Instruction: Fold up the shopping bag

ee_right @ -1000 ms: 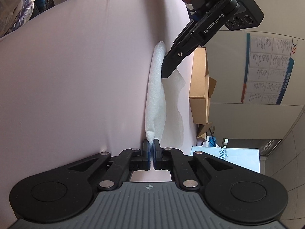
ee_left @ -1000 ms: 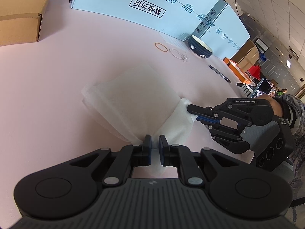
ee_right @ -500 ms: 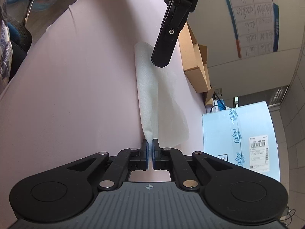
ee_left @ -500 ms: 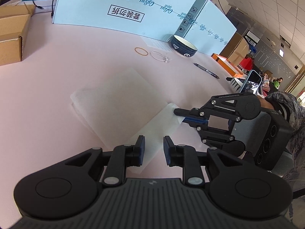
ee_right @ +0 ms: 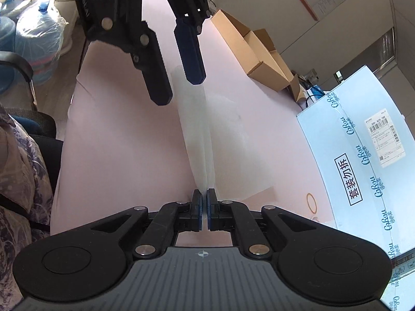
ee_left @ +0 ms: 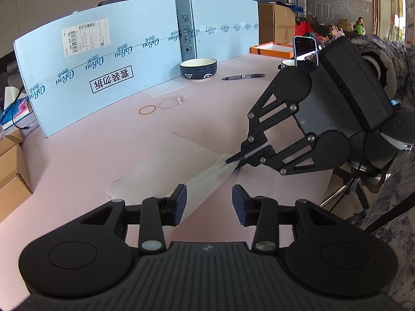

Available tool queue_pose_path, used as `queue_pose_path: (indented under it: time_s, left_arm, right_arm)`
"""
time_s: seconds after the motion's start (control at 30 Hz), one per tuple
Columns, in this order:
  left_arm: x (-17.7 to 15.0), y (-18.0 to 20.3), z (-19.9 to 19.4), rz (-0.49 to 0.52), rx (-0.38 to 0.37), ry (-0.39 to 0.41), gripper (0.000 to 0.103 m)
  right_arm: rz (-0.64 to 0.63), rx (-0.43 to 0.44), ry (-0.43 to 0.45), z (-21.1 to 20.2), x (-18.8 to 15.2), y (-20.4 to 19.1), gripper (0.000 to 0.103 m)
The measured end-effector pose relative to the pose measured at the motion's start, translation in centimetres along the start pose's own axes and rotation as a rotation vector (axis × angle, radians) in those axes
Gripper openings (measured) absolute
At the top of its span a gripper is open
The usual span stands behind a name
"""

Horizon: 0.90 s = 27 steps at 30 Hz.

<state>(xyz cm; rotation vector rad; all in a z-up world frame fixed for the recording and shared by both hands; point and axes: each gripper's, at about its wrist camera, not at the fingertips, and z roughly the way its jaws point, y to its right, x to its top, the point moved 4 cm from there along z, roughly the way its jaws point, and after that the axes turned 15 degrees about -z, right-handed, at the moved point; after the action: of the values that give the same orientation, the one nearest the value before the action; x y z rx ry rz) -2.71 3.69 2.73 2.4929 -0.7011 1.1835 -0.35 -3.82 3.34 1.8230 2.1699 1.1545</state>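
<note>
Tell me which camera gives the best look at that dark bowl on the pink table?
The left wrist view. There the dark bowl stands whole and unblocked on the pink table, beside the light blue box, its pale inside and white markings visible. The right wrist view does not show the bowl at all.

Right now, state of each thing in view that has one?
left tool: opening, nothing between its pads
right tool: shut on the bag's corner
shopping bag: partly folded, mostly flat on the table, one corner lifted
bowl: upright, looks empty
cardboard box: flaps open
phone: propped upright, screen lit
pen: lying flat
</note>
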Motion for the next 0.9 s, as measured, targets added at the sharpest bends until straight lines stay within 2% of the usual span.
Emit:
queue_pose_path:
  time_s: [0.07,0.23,0.37,0.43,0.47,0.5,0.57,0.67,0.9]
  left_arm:
    - [0.0,0.1,0.5,0.042,0.022,0.004,0.037]
    - [-0.8,0.3,2.7,0.18,0.066,-0.058,0.038]
    - [-1.2,0.1,3.7,0.218,0.079,-0.104,0.037]
    - [-1.2,-0.4,3.6,0.182,0.056,-0.136,0.028]
    - [-1.2,-0.7,3.6,0.161,0.044,-0.152,0.018]
    - [-1.2,-1.0,3.5,0.132,0.029,-0.17,0.012]
    - [-1.3,-1.8,3.2,0.075,0.003,-0.198,0.007]
    - [-1.3,-3.0,2.9,-0.02,-0.051,-0.226,0.006]
    - [-1.0,-5.3,3.4,-0.209,-0.161,-0.285,0.006]
  right_arm:
    - [-0.007,0.002,0.003,-0.2,0.2,-0.3,0.004]
    - [0.003,0.02,0.012,-0.6,0.4,-0.6,0.004]
    - [0.064,0.053,0.028,-0.6,0.2,-0.1,0.004]
    - [0.125,0.086,0.039,-0.7,-0.1,0.5,0.004]
    - [0.157,0.103,0.046,-0.8,-0.3,0.8,0.004]
    - [0.193,0.126,0.057,-0.7,-0.6,1.2,0.004]
    - [0.262,0.169,0.078,-0.6,-1.0,2.0,0.005]
    - [0.359,0.236,0.105,-0.4,-1.8,3.2,0.005]
    - [0.694,0.454,0.203,1.4,-5.0,6.8,0.006]
